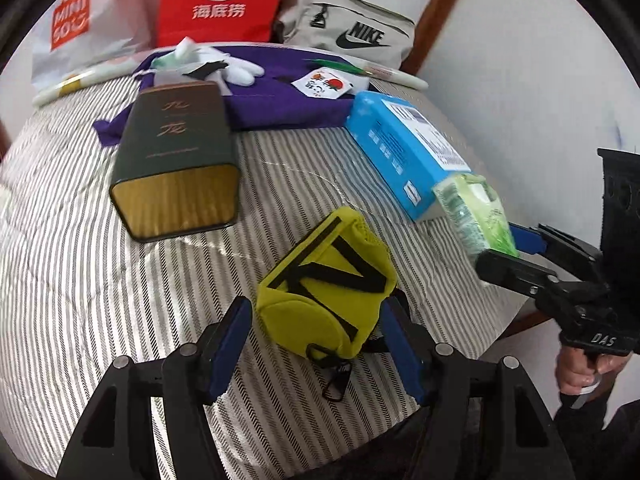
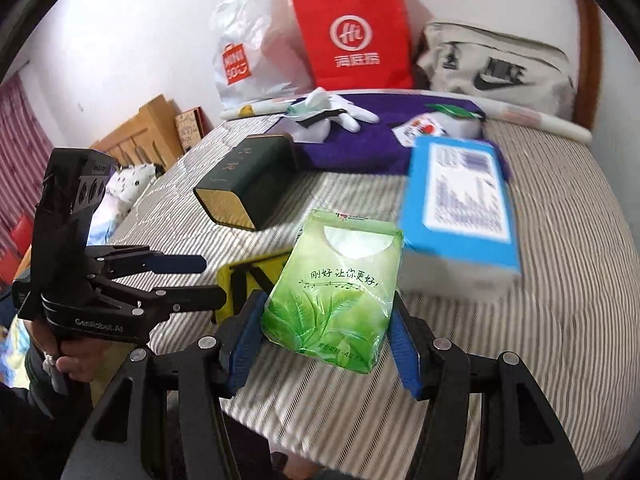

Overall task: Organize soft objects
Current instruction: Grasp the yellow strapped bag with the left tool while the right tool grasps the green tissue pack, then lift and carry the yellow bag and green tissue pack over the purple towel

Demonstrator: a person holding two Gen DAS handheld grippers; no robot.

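Tongs, left (image 1: 316,334) pinching rounded yellow fabric pouch (image 1: 326,284), right (image 2: 326,334) pinching glossy green tissue pack (image 2: 334,292), striped quilt (image 1: 80,264).

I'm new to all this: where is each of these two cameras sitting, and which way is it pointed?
Left wrist view: sits on the left gripper, looking down along its blue-padded fingers at the yellow fabric pouch with black straps between them on the striped bed cover; the right gripper and the hand on its handle show at right.
Right wrist view: sits on the right gripper, looking at the green plastic tissue pack it holds; the left gripper shows at left.
Shared: both packs, dark green tin, blue box, red paper bag.
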